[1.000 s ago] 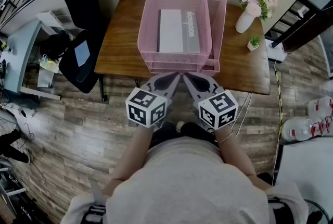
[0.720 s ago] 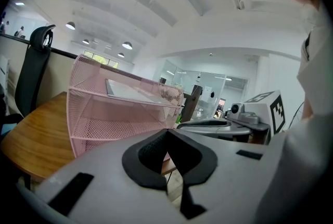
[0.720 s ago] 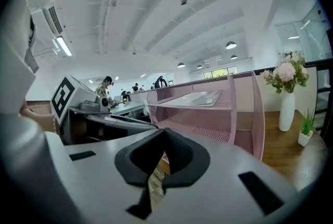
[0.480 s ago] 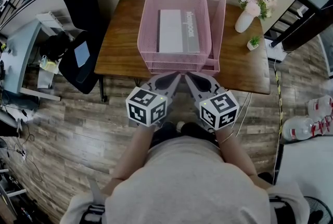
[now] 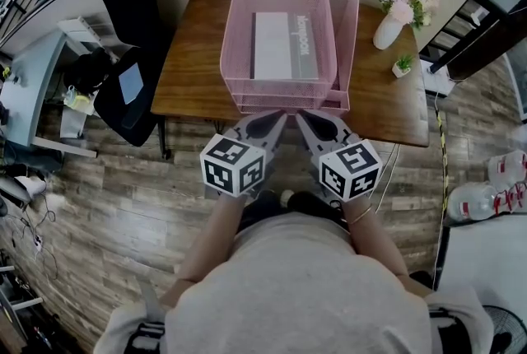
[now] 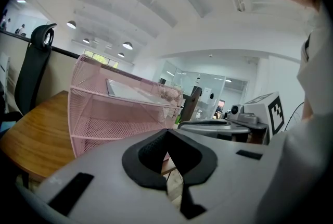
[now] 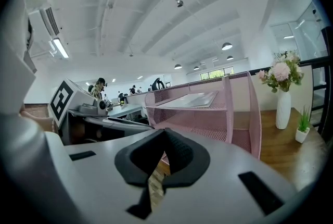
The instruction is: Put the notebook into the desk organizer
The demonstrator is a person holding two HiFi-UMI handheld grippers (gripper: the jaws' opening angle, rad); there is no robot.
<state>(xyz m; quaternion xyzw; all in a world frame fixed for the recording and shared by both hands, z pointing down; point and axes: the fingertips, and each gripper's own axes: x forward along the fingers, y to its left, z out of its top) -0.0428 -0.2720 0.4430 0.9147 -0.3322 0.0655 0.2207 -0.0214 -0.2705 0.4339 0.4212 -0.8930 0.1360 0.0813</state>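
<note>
One notebook [image 5: 284,46] lies in the top tray of the one pink desk organizer [image 5: 280,94] on the worktop [image 5: 189,72]; left tongs [image 5: 278,118] and right tongs [image 5: 301,118], both closed and empty, by its front edge; one flower vase [image 5: 387,33] near its right edge.

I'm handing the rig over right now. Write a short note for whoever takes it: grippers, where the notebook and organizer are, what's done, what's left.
Left gripper: shut, nothing between its jaws, held just off the near edge of the wooden table.
Right gripper: shut, empty, close beside the left one.
Notebook: lies flat in the top tray of the pink mesh desk organizer, which stands on the table.
Done: the notebook is in the organizer and neither gripper touches it.
Left: nothing on the task, by the look of it.
</note>
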